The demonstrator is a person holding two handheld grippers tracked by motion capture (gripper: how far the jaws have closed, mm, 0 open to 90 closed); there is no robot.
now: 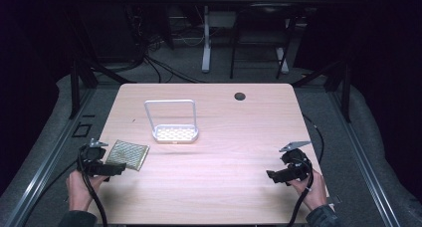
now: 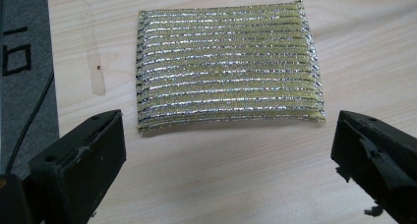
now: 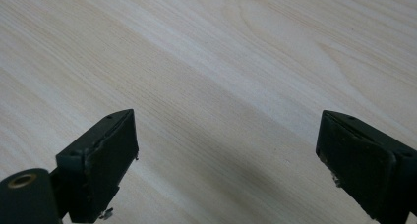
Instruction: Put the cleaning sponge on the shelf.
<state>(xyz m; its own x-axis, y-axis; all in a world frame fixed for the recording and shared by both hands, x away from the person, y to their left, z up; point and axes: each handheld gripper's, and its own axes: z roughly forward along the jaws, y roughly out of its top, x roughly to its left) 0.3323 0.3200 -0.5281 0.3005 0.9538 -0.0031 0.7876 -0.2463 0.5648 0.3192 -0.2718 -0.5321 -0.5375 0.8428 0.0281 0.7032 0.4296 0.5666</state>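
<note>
A yellow-and-silver scouring pad [image 1: 128, 154] lies flat on the wooden table near its left edge. In the left gripper view the pad [image 2: 228, 67] sits just ahead of my left gripper [image 2: 228, 157], whose jaws stand wide apart with nothing between them. From above, the left gripper [image 1: 115, 169] rests by the pad's near edge, held by a hand. A white rack with a tall wire handle [image 1: 174, 132] stands at mid-table. My right gripper [image 1: 271, 176] is at the table's right, open over bare wood [image 3: 226, 155].
The table [image 1: 224, 187] has a dark round hole [image 1: 240, 96] at the back right. Cables trail from both grippers off the near edge. Grey floor and black frame rails flank the table; another desk's legs stand behind.
</note>
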